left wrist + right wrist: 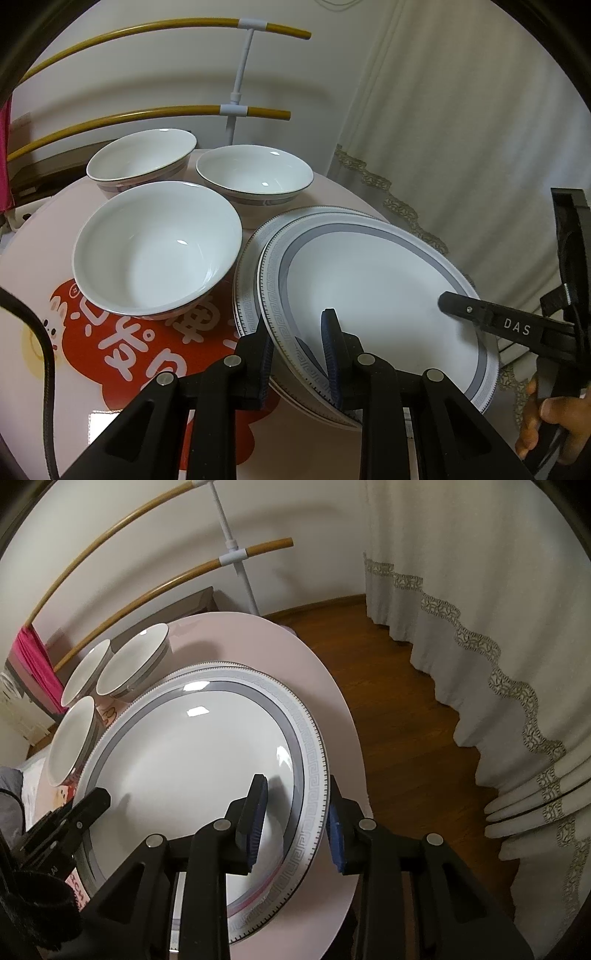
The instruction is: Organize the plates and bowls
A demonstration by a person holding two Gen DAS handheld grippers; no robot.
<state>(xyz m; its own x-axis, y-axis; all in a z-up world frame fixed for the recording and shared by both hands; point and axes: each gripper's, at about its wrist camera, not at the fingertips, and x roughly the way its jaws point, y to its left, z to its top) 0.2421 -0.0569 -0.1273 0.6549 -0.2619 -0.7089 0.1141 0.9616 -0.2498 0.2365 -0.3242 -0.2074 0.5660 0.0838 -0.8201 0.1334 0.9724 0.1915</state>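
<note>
Both grippers angle downward. The left gripper (301, 354) is clamped on a plate rim; the right gripper (297, 823) stands open astride it.

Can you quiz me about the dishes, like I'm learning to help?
1. How many bowls stand on the table?
2. True or false: the fingers of the left gripper pinch the rim of the top plate.
3. Which is nearest the curtain? A: the bowls. B: the plate stack. C: a cup.

Key: 1. Three. 2. True. 3. B.
</note>
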